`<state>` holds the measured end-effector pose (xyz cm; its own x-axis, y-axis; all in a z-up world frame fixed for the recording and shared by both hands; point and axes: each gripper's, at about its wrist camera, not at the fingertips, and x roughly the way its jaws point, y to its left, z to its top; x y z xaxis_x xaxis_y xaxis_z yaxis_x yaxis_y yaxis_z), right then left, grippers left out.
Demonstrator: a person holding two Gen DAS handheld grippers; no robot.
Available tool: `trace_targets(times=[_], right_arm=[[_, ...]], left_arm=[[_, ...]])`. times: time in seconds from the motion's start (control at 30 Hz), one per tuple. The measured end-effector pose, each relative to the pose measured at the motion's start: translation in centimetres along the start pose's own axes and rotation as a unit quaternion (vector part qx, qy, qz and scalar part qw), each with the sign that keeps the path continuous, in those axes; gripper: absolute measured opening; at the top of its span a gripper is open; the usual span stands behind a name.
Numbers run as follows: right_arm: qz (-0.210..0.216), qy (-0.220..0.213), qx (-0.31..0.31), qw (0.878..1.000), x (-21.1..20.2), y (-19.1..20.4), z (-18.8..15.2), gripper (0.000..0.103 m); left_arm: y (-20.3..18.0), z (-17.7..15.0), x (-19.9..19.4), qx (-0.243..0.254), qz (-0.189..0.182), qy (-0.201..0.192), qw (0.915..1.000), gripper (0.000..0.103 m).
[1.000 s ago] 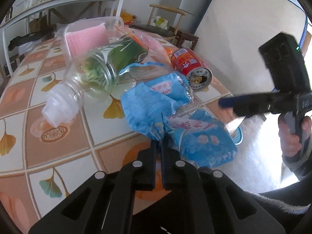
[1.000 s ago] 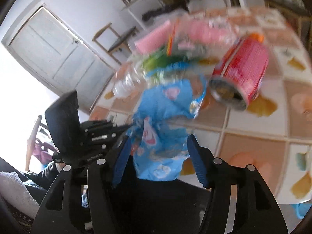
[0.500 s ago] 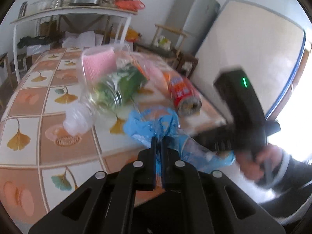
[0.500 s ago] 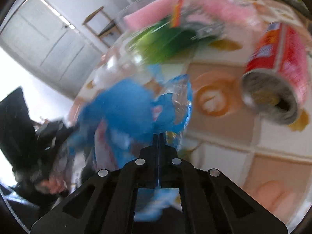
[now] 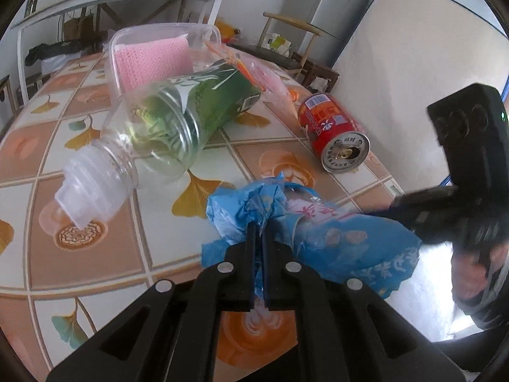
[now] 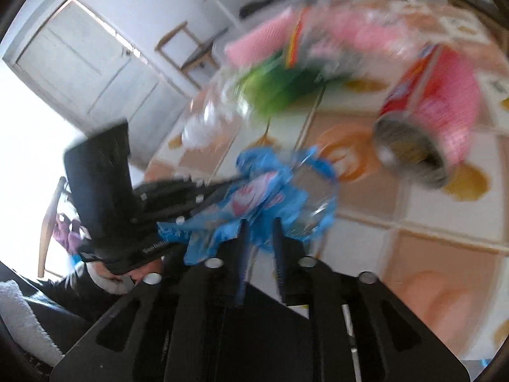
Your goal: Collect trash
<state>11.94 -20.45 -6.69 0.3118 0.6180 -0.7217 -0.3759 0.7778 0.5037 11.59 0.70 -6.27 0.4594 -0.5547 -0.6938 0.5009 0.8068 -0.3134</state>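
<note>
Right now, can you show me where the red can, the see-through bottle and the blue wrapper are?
red can (image 5: 331, 127), left wrist view, on its red printed side.
see-through bottle (image 5: 159, 133), left wrist view, on its clear ribbed shoulder.
blue wrapper (image 5: 350, 242), left wrist view, on its crumpled blue middle.
</note>
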Motion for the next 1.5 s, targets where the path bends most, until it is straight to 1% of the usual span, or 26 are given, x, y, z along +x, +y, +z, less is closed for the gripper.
trace_targets(times=[0.07,0.13,0.23,0.3,0.37,0.4,0.43,0.5,0.53,0.6,0.63,0.67,0.73,0.77,0.83,1.0,1.07,1.1,1.13,1.17,1.2,1.27,1.33,1.37,1.43,1.5], right_arm=[[0.023,-0.023,0.007,0.999,-1.1,-0.2,0.5,0.022],[0.038,-0.03,0.001,0.999,-1.1,0.2,0.9,0.023],[0.021,-0.008,-0.017,1.0,1.4,1.1,1.1,0.023],[0.019,0.016,-0.014,1.0,3.1,0.7,0.7,0.023],[0.017,0.038,0.001,0.999,5.0,-0.4,0.6,0.018],[0.031,0.037,0.006,0.999,5.3,-0.7,0.7,0.018],[0.038,0.039,0.013,0.998,5.5,-1.0,0.8,0.013],[0.033,0.045,0.018,0.998,5.9,-1.1,1.1,0.01],[0.032,0.046,0.018,0.998,5.8,-1.2,1.2,0.009],[0.03,0.05,0.017,0.998,5.6,-1.4,1.1,0.009],[0.029,0.053,0.017,0.998,5.3,-1.4,1.1,0.009],[0.029,0.055,0.018,0.998,5.3,-1.4,1.2,0.008],[0.031,0.058,0.022,0.998,5.7,-1.4,1.6,0.008],[0.034,0.06,0.025,0.997,5.7,-1.6,1.7,0.008],[0.043,0.062,0.034,0.997,5.9,-1.7,1.8,0.007],[0.082,0.071,0.081,0.991,6.1,-3.2,2.1,0.007],[0.102,0.073,0.098,0.987,6.1,-4.0,2.2,0.012],[0.104,0.073,0.103,0.987,5.9,-4.2,2.2,0.013],[0.104,0.07,0.106,0.986,5.7,-4.3,2.2,0.017],[0.1,0.064,0.105,0.987,5.3,-4.4,2.3,0.024],[0.094,0.06,0.103,0.988,4.9,-4.4,2.3,0.028],[0.071,0.041,0.085,0.993,3.4,-3.8,2.6,0.048],[0.062,0.025,0.066,0.996,1.9,-3.1,2.9,0.054],[0.061,0.017,0.056,0.996,1.1,-2.6,3.2,0.054],[0.054,0.002,0.039,0.998,0.1,-2.0,3.9,0.058],[0.034,-0.02,0.015,0.999,-1.3,-0.7,4.6,0.061]], left_arm=[[0.3,-0.1,-0.1,-0.004,-0.006,-0.001,1.0,0.003],[0.6,-0.2,-0.1,-0.009,-0.012,-0.002,0.9999,0.003],[1.2,-0.1,-0.1,-0.029,-0.026,-0.001,0.9993,0.004],[1.7,0.0,-0.2,-0.038,-0.034,0.001,0.9987,0.004],[2.1,0.1,-0.3,-0.047,-0.038,0.002,0.9982,0.004],[2.3,0.1,-0.4,-0.051,-0.038,0.001,0.998,0.004],[2.5,0.2,-0.6,-0.053,-0.038,0.0,0.9979,0.004],[2.4,0.2,-1.3,-0.044,-0.033,-0.009,0.9985,0.004],[2.2,0.2,-1.6,-0.036,-0.031,-0.013,0.9988,0.006],[1.5,0.0,-2.3,-0.01,-0.024,-0.021,0.9995,0.017],[1.1,-0.1,-2.6,0.008,-0.02,-0.023,0.9995,0.028],[0.7,-0.3,-2.7,0.023,-0.018,-0.024,0.9993,0.035],[0.2,-0.6,-2.8,0.044,-0.017,-0.022,0.9987,0.043],[0.0,-0.7,-2.5,0.05,-0.015,-0.016,0.9985,0.046],[-0.2,-0.8,-2.1,0.055,-0.014,-0.011,0.9983,0.046],[-0.3,-0.9,-1.6,0.066,-0.02,0.0,0.9976,0.044],[-0.6,-0.9,-1.5,0.077,-0.017,0.001,0.9969,0.044],[-0.7,-0.9,-1.4,0.084,-0.011,0.002,0.9964,0.044],[-1.2,-0.9,-1.2,0.096,-0.002,0.004,0.9953,0.042],[-1.4,-1.0,-1.2,0.104,0.006,0.003,0.9946,0.042],[-1.7,-1.1,-1.1,0.109,0.013,0.002,0.9939,0.041],[-2.5,-1.4,-0.9,0.131,0.032,0.0,0.9909,0.041],[-3.4,-1.7,-0.6,0.155,0.056,-0.002,0.9863,0.039],[-3.7,-1.9,-0.6,0.163,0.064,-0.004,0.9845,0.035],[-3.9,-1.8,-0.5,0.159,0.064,-0.004,0.9852,0.031],[-3.9,-1.8,-0.6,0.156,0.068,-0.006,0.9855,0.026]])
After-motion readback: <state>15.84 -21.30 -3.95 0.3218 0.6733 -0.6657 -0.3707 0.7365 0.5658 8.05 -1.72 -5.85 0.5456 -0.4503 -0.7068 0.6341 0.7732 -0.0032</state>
